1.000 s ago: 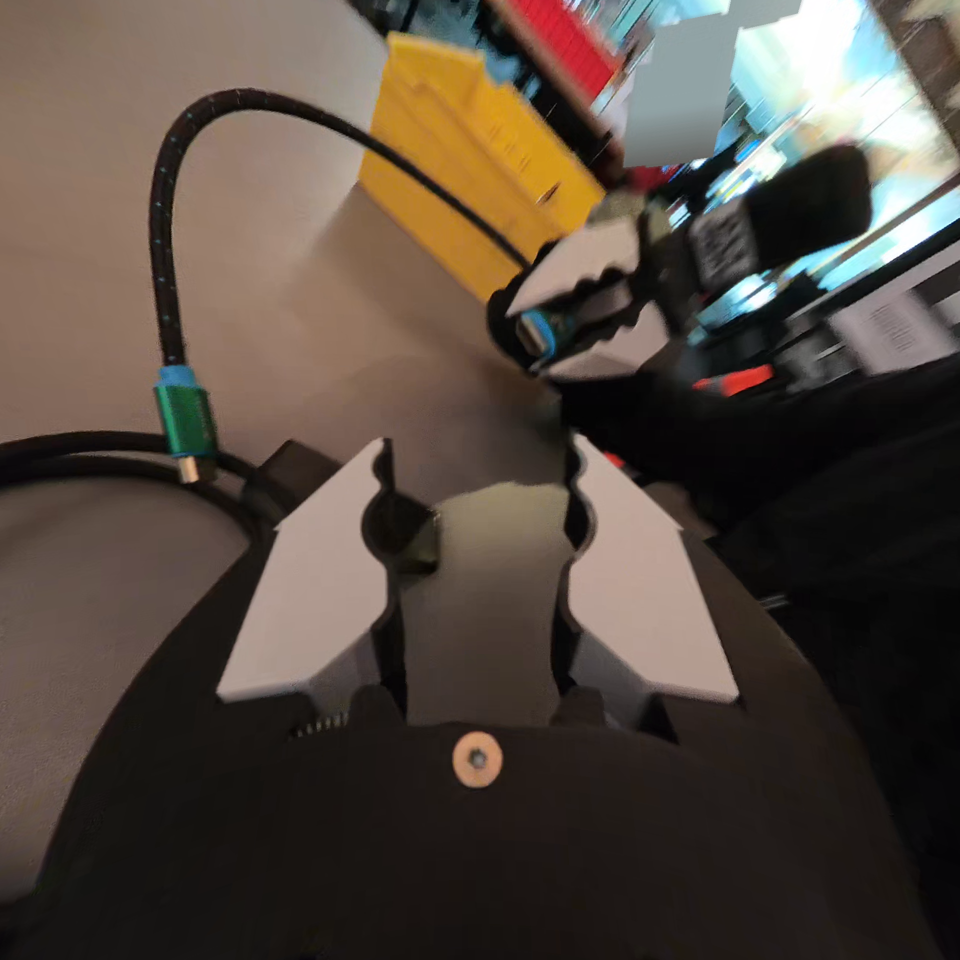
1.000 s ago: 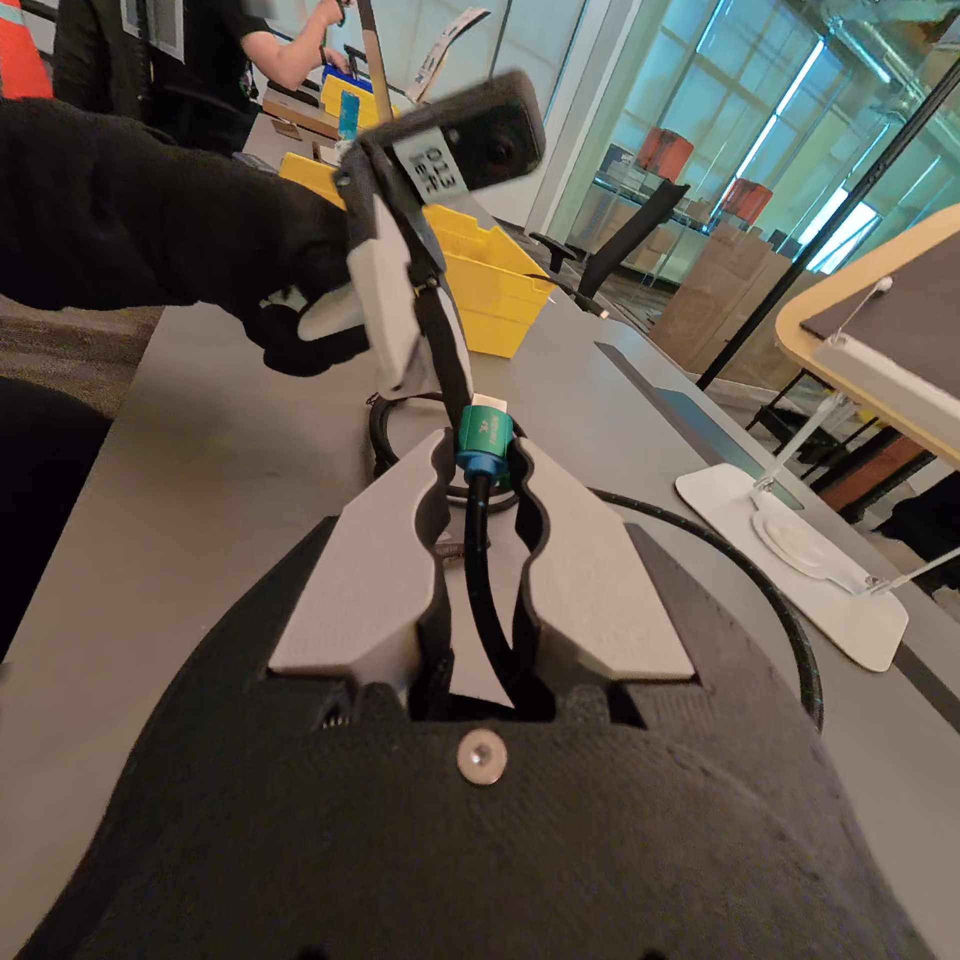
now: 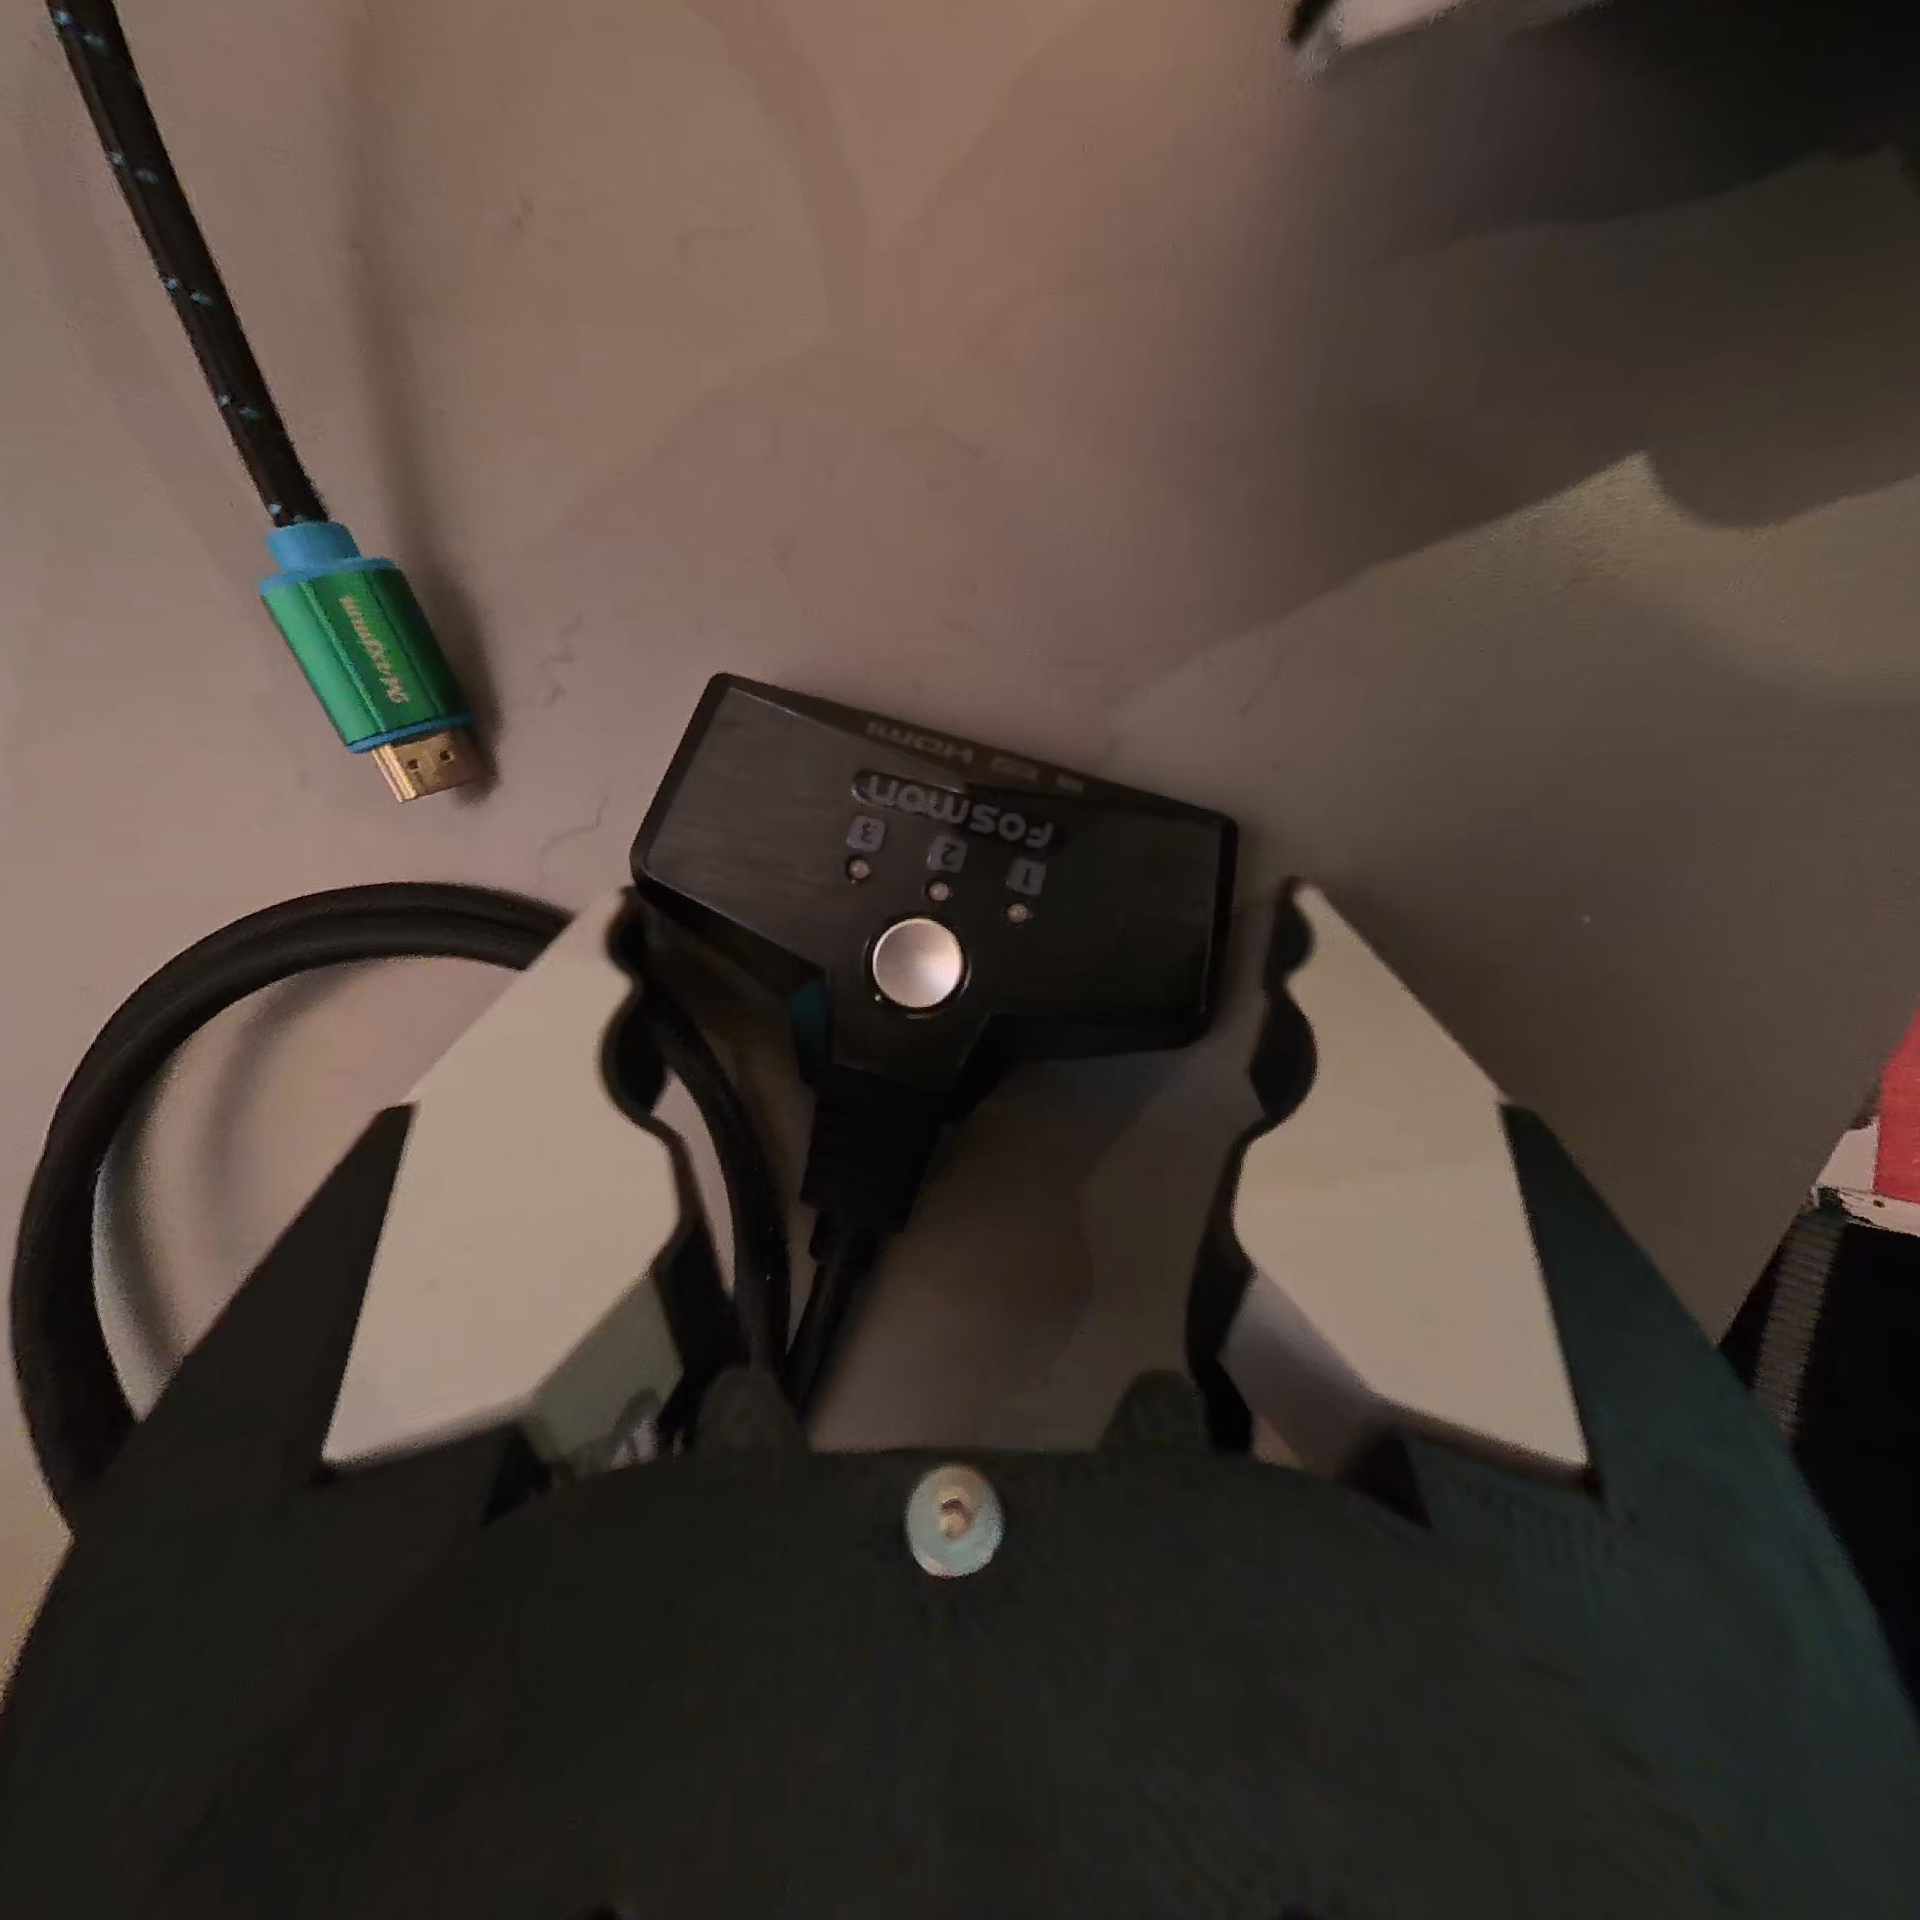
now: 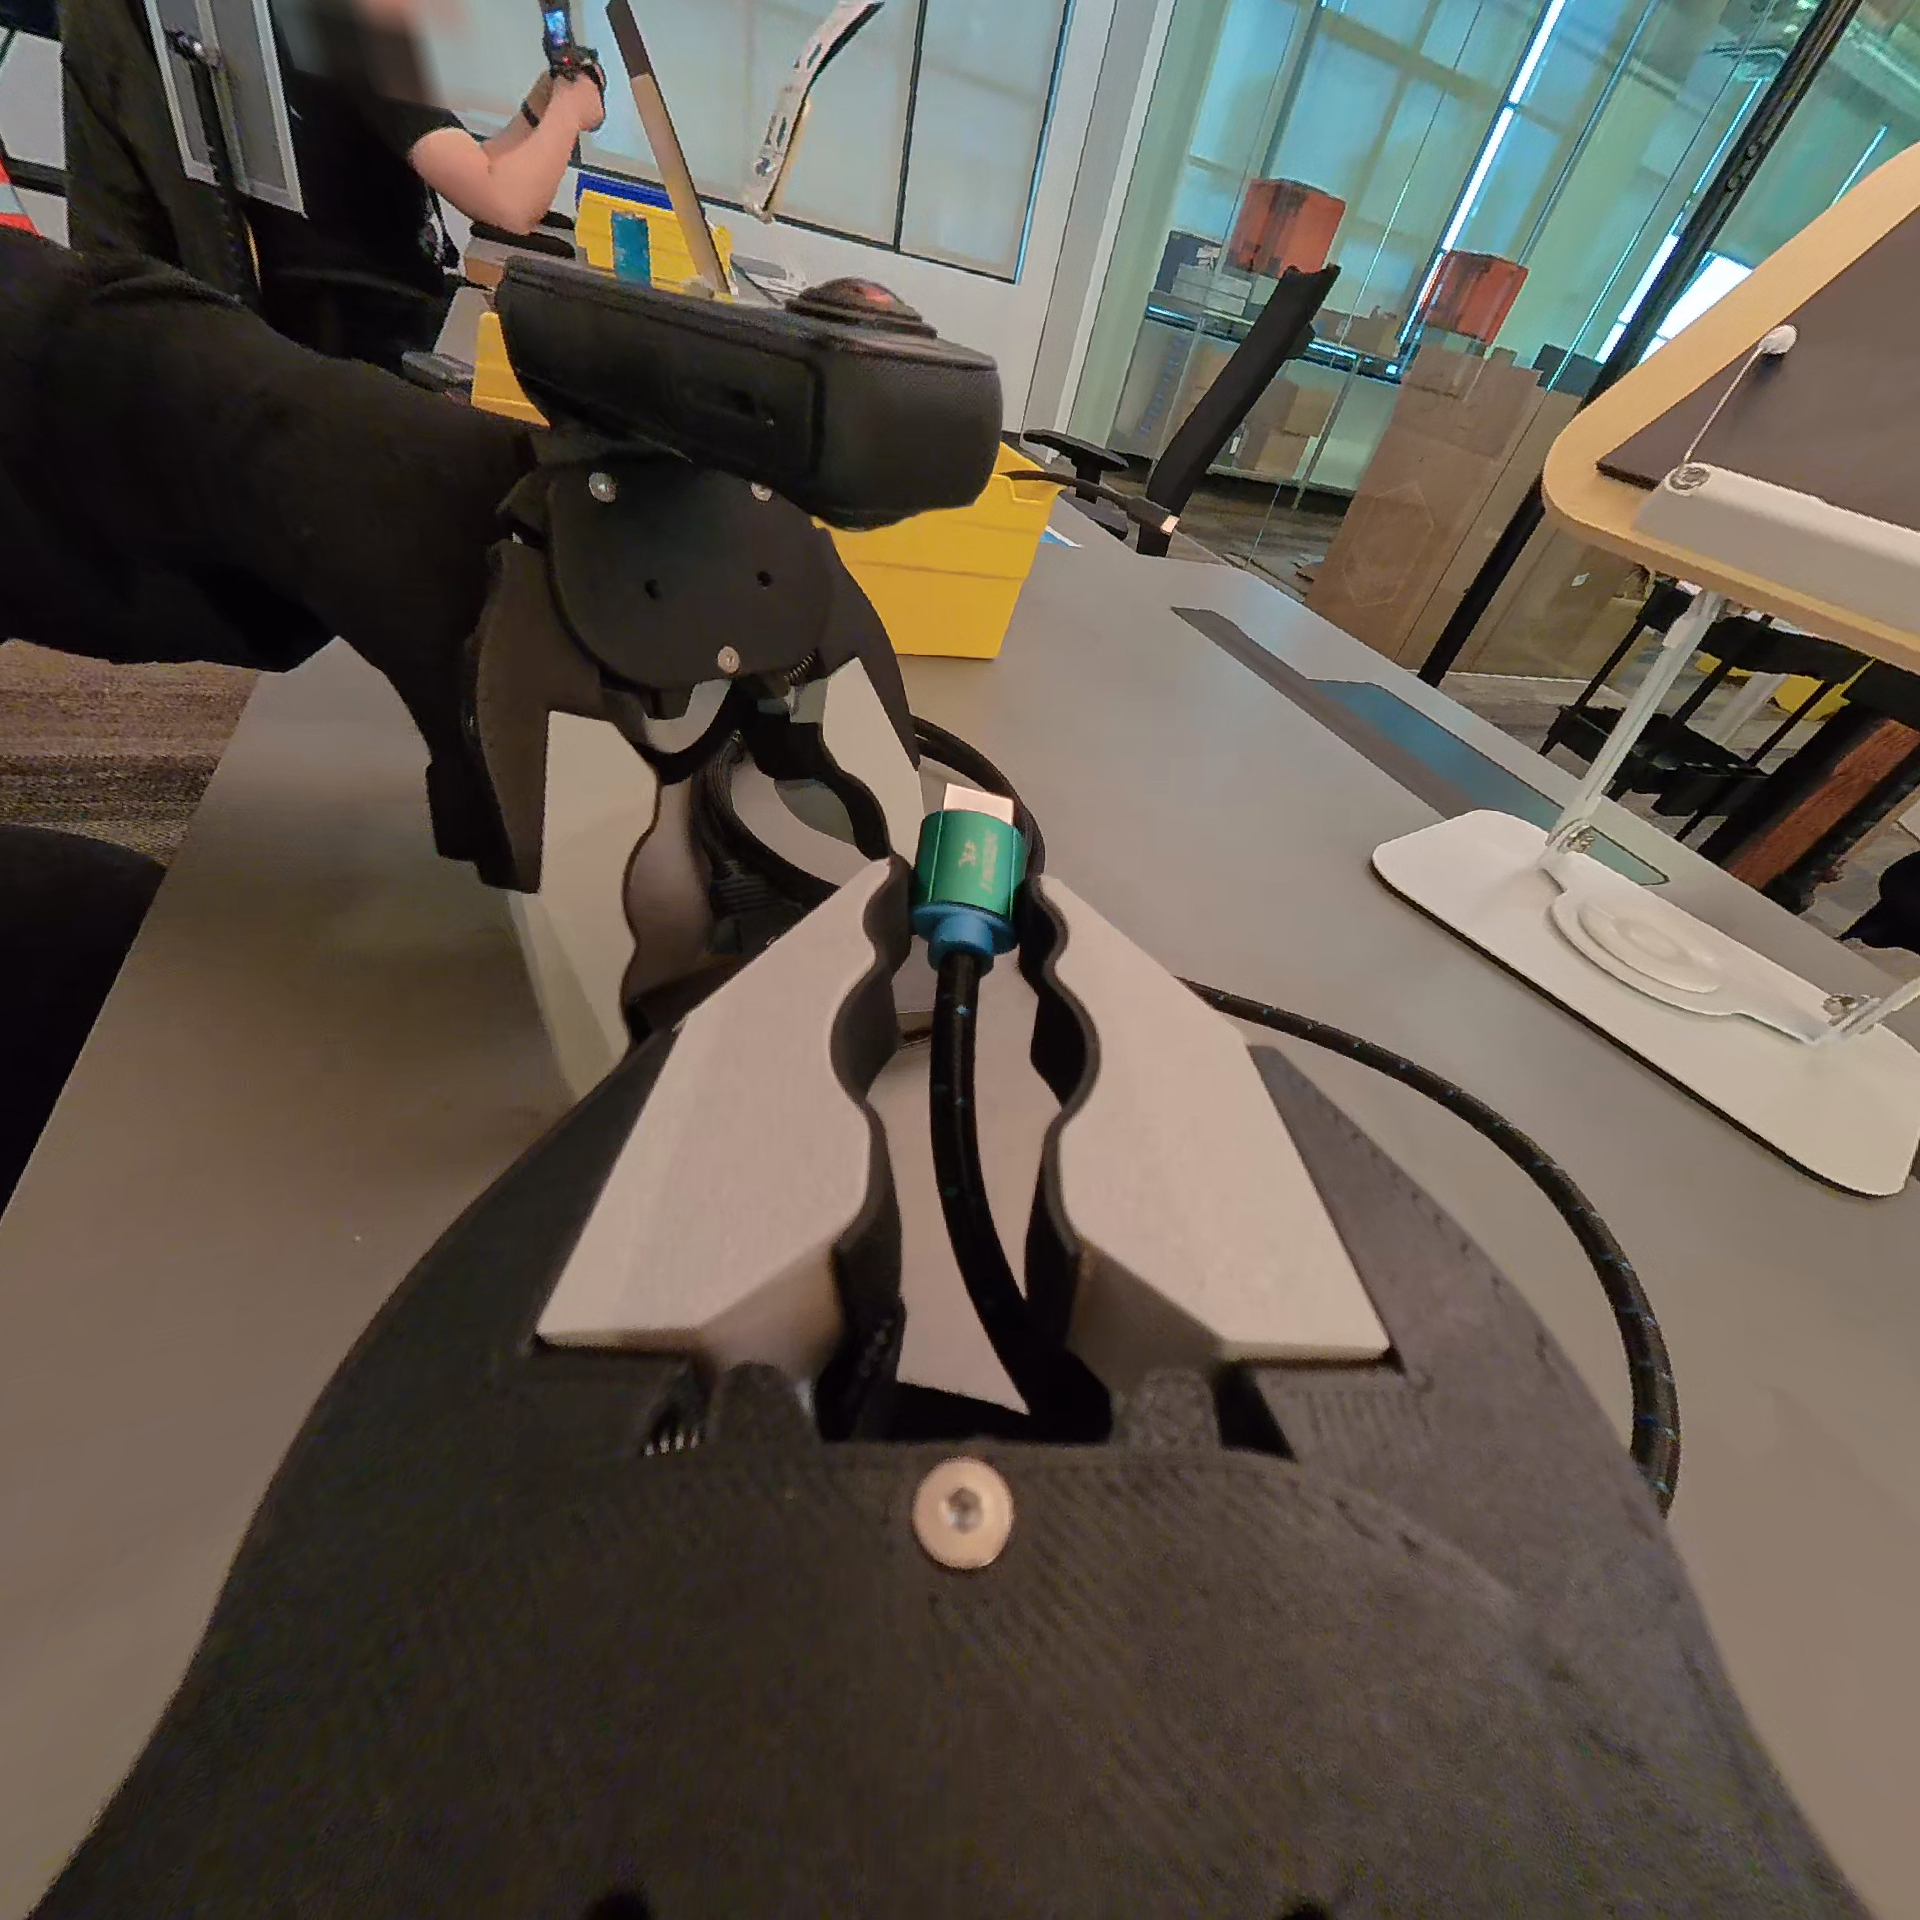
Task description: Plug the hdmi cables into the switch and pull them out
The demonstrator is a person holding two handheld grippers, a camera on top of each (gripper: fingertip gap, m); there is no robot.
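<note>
In the left wrist view the black HDMI switch [image 3: 935, 904] lies flat on the grey table [image 3: 935, 416], with its own lead running back between my fingers. My left gripper [image 3: 951, 904] is open, points down and straddles the switch. A green HDMI plug [image 3: 369, 665] with a gold tip lies loose on the table to the left, on a braided cable. My right gripper [image 4: 966, 883] is shut on a second green HDMI plug [image 4: 971, 862], held above the table with its metal tip forward. In the right wrist view, the left gripper [image 4: 727, 894] stands just beyond that plug.
A black cable loop [image 3: 156, 1039] curls on the table left of the switch. A yellow bin [image 4: 935, 582] sits behind the left gripper. A white stand base [image 4: 1662, 987] is at the right. A person stands far back left [image 4: 436, 156]. The table edge [image 4: 208, 810] runs along the left. The grippers' ends are close to 11 cm from one another.
My left gripper has tipped down from facing across the table to pointing at the switch, and its jaws have opened wider. My right gripper still holds its plug.
</note>
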